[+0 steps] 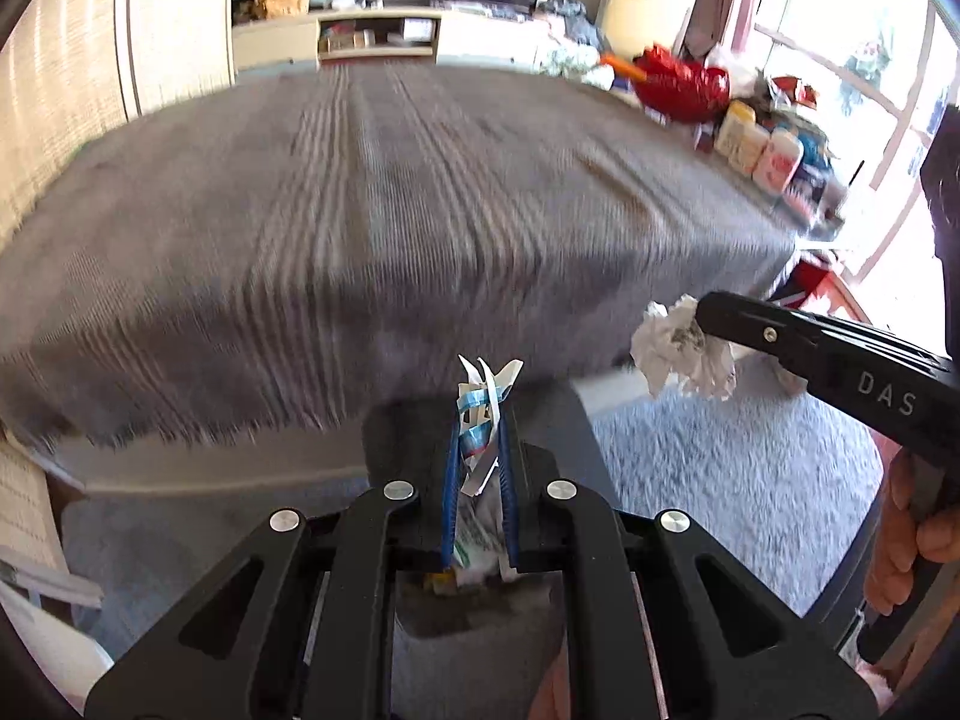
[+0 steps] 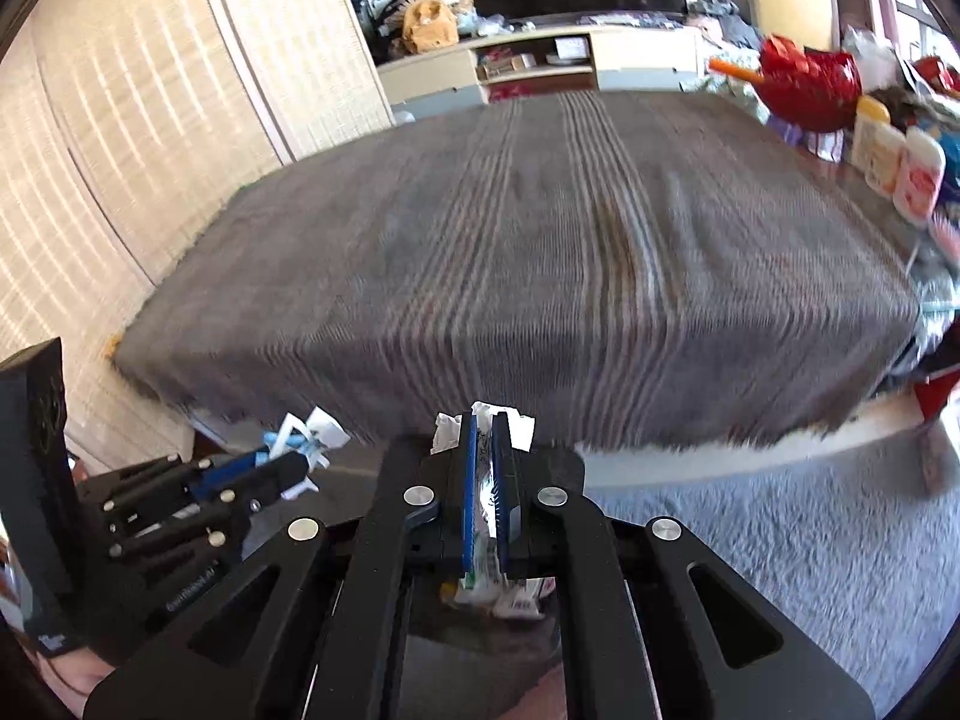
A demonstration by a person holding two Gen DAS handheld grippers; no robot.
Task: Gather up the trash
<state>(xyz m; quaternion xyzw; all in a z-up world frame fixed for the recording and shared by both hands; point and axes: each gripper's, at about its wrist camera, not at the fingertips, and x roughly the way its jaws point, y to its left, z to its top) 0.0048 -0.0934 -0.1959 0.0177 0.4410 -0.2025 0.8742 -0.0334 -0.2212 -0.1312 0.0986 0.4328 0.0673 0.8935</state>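
Observation:
My left gripper (image 1: 480, 420) is shut on a crumpled blue-and-white wrapper (image 1: 483, 402), whose strips stick out past the fingertips. My right gripper (image 2: 491, 426) is shut on a crumpled white paper ball (image 2: 516, 426). In the left wrist view the right gripper (image 1: 702, 324) comes in from the right with the paper ball (image 1: 678, 354) at its tip. In the right wrist view the left gripper (image 2: 300, 456) sits low on the left with the wrapper (image 2: 306, 435) at its tip. Both are held in the air before a table with a grey striped cloth (image 1: 390, 228). A dark bin (image 2: 480, 648) with trash inside lies below the grippers.
Bottles and tubs (image 1: 762, 147) and a red bag (image 1: 684, 81) crowd the table's right side. A pale blue shaggy rug (image 2: 780, 540) covers the floor. A woven screen (image 2: 120, 150) stands on the left, a TV cabinet (image 1: 372, 36) beyond the table.

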